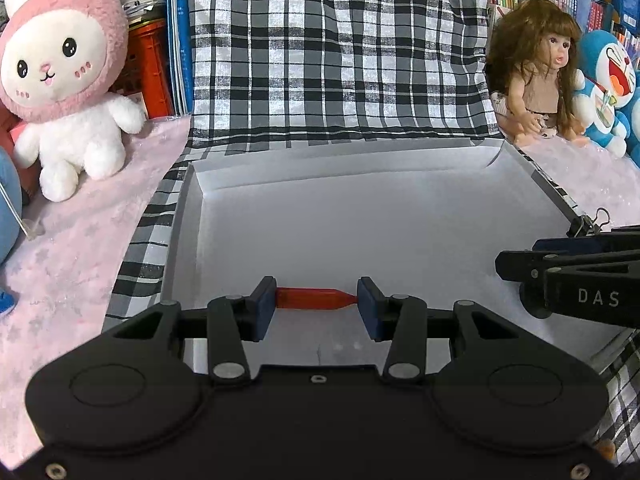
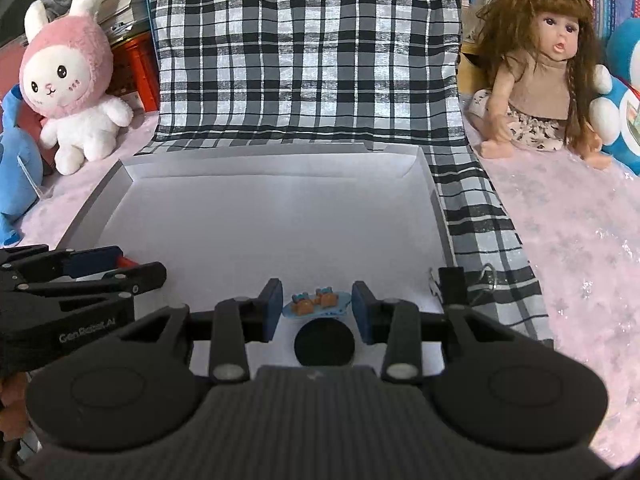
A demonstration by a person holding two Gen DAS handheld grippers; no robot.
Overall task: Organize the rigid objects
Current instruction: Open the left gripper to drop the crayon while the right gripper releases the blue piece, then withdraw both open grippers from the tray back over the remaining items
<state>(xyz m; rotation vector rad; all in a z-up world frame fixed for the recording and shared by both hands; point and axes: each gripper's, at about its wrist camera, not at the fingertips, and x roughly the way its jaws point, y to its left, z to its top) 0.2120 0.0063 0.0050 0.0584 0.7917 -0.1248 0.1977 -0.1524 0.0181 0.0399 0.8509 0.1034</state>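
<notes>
My left gripper (image 1: pixel 316 300) is shut on a small red bullet-shaped piece (image 1: pixel 314 298), held end to end between its blue pads over the near part of a shallow white box (image 1: pixel 360 184). My right gripper (image 2: pixel 316 305) is shut on a small light-blue oval piece with two orange bear figures (image 2: pixel 316 303), held over the same white box (image 2: pixel 280 176). A round black disc (image 2: pixel 324 342) lies on the box floor just below that piece. The right gripper shows in the left wrist view (image 1: pixel 576 276). The left gripper shows in the right wrist view (image 2: pixel 80 280).
The box sits on a black-and-white checked cloth (image 1: pixel 340 48) over a pink sheet (image 2: pixel 580 240). A pink rabbit plush (image 1: pixel 64 76) is at the left. A long-haired doll (image 2: pixel 548 64) and a blue plush (image 1: pixel 608 88) are at the right. A binder clip (image 1: pixel 588 222) grips the box's right rim. Books line the back.
</notes>
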